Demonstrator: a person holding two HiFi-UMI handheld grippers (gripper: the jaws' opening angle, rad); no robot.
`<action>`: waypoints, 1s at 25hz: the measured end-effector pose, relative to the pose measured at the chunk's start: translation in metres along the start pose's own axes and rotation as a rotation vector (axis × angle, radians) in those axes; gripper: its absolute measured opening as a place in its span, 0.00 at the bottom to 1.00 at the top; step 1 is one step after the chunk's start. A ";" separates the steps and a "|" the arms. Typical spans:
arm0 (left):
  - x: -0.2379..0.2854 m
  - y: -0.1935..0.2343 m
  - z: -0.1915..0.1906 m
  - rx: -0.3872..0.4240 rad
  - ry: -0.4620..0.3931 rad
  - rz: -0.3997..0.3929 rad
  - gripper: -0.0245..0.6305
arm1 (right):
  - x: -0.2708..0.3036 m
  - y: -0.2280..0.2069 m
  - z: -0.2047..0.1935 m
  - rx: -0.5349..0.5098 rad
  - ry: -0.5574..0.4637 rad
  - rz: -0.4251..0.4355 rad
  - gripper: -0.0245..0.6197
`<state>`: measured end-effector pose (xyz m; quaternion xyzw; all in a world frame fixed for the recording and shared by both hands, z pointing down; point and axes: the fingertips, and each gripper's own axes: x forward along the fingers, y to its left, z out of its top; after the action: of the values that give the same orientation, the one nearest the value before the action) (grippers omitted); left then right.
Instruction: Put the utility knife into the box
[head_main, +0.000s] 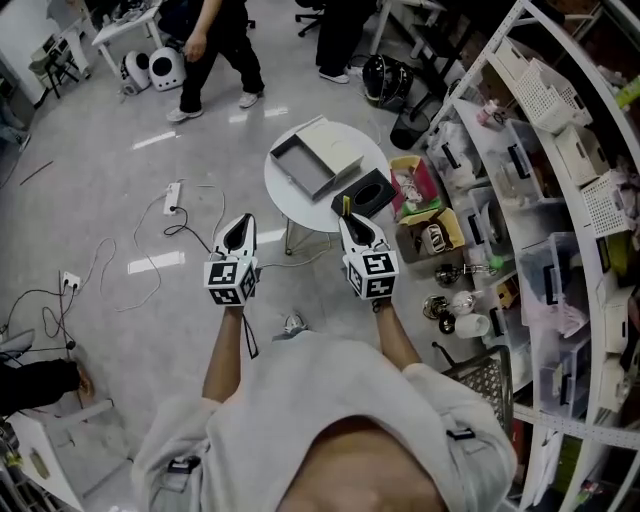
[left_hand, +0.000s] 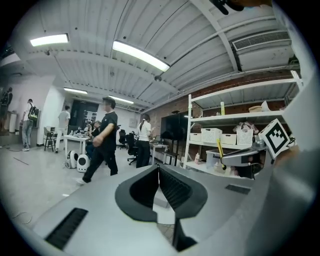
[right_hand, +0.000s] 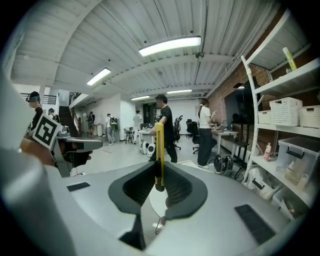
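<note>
Utility knife (right_hand: 159, 150) pinched upright in right gripper (right_hand: 159, 175), left gripper (left_hand: 159, 175) closed on nothing; box (head_main: 318, 158) sits open on round white table (head_main: 286, 205), cables (head_main: 190, 225) across grey floor (head_main: 100, 170).

Open air above box (head_main: 303, 166); shelves (head_main: 560, 160) rightward.

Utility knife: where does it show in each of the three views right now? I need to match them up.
Head view: utility knife, a yellow sliver at the tip of the right gripper.
Left gripper view: right of centre, sticking up from the right gripper, in front of the shelves.
Right gripper view: centre, upright, clamped between the jaws.
Shared landmark: white shelving rack.
</note>
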<state>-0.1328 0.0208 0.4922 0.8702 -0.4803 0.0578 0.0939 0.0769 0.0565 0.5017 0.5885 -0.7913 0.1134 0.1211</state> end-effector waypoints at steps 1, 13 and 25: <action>0.006 0.005 0.000 0.000 0.000 -0.007 0.07 | 0.006 0.000 0.001 0.001 0.000 -0.007 0.15; 0.059 0.034 0.000 -0.006 0.025 -0.056 0.07 | 0.051 -0.015 0.006 0.017 0.022 -0.051 0.15; 0.119 0.068 0.009 -0.007 0.042 0.040 0.07 | 0.134 -0.051 0.025 0.017 0.013 0.043 0.15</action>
<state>-0.1272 -0.1147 0.5135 0.8586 -0.4958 0.0762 0.1055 0.0868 -0.0870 0.5236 0.5717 -0.8018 0.1266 0.1189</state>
